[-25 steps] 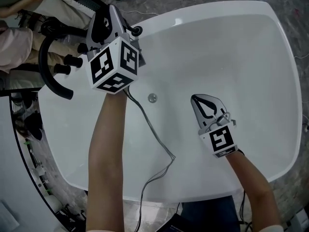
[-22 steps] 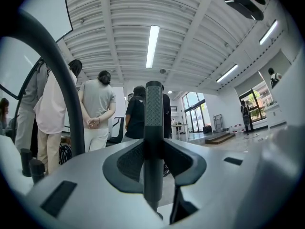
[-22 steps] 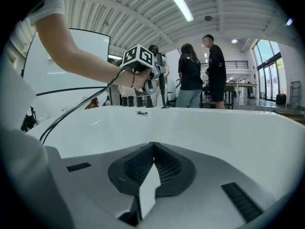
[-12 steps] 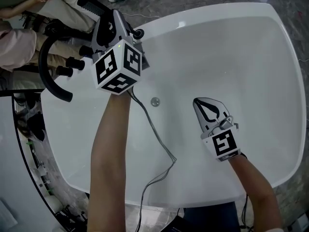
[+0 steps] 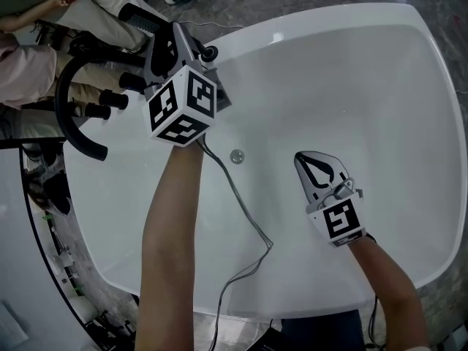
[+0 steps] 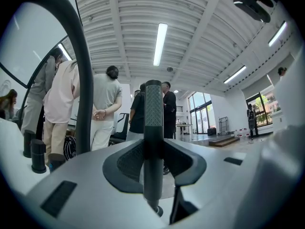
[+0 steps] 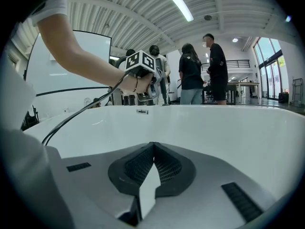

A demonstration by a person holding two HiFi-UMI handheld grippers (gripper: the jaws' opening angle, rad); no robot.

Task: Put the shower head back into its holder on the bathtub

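Observation:
My left gripper [image 5: 170, 44] is at the white bathtub's [image 5: 351, 20] far left rim, shut on the black shower head [image 5: 140, 15]. In the left gripper view the shower head [image 6: 153, 128] stands upright as a dark rod clamped between the pads of the left gripper [image 6: 153, 151]. A small black round fitting [image 5: 210, 50] sits on the rim just right of the jaws; I cannot tell whether it is the holder. My right gripper [image 5: 316, 161] hangs over the inside of the tub, shut and empty. In the right gripper view the jaws of the right gripper [image 7: 152, 149] meet with nothing between them.
A black curved faucet spout [image 5: 67, 101] and black knobs [image 5: 110, 97] stand on the tub's left rim. The drain [image 5: 236, 156] lies in the tub floor. A grey cable [image 5: 245, 210] trails from the left gripper. People [image 6: 106, 109] stand beyond the tub.
My left gripper has sunk a little with the shower head, closer to the tub rim. The right gripper has stayed where it was.

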